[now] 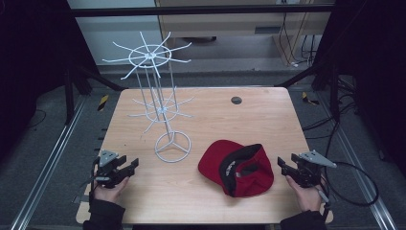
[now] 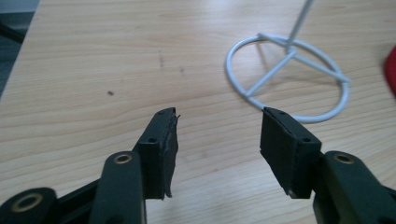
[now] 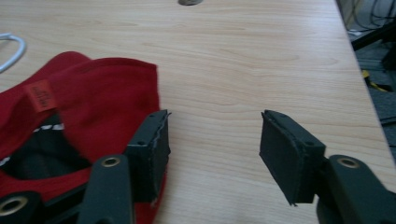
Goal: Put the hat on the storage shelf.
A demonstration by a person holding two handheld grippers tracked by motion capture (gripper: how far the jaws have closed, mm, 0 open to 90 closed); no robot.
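A red cap (image 1: 237, 165) with a black lining lies upside down on the wooden table (image 1: 258, 120), right of centre near the front. A white wire rack (image 1: 158, 96) with two tiers of spokes stands on a ring base (image 1: 172, 146) left of the cap. My left gripper (image 1: 130, 165) rests open at the front left; bare wood lies between its jaws (image 2: 217, 135) and the ring base (image 2: 289, 79) is just ahead. My right gripper (image 1: 282, 165) is open just right of the cap. In the right gripper view the cap (image 3: 84, 102) lies by the left jaw, with nothing between the pads.
A small dark round plug (image 1: 236, 100) sits in the table near the back edge. Metal rails (image 1: 52, 153) run along both sides of the table, and cables (image 1: 354, 182) trail on the floor at the right.
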